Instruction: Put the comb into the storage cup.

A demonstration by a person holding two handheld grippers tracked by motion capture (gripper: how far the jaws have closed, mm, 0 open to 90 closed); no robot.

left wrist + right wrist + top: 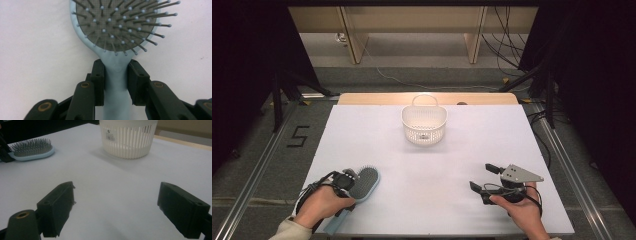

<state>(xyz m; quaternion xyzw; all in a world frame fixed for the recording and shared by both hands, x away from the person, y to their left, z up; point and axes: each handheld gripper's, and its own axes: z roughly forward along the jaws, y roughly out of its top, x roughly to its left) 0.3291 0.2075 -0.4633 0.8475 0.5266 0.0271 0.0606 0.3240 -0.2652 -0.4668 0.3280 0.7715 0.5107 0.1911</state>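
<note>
1. The hairbrush point(363, 183) lay flat, bristles up, at the near left corner of the white table point(437, 160). Its long axis ran from the handle at the near edge up and slightly rightward to the oval head, so the head pointed roughly toward the basket point(424, 124).

2. The left gripper point(116, 77) sat directly on that axis, at the neck where the handle widens into the head. In the left gripper view its two black jaws stood on either side of the pale blue handle with the pads against it, so the gripper was grasping the hairbrush by the neck.

3. The left hand point(319, 205) came in low from the near edge with the gripper lying nearly level along the handle. It was by far the nearer hand to the hairbrush.

4. The basket stood upright and well apart from the hairbrush, near the far middle of the table, forward and to the right of the left hand. Judged from this layout, the coming move would likely be a lift and a carry along that diagonal.

5. The right gripper point(486, 178) rested at the near right of the table, held by the right hand point(519, 207). Its jaws were spread wide with nothing between them, aimed toward the basket.
</note>
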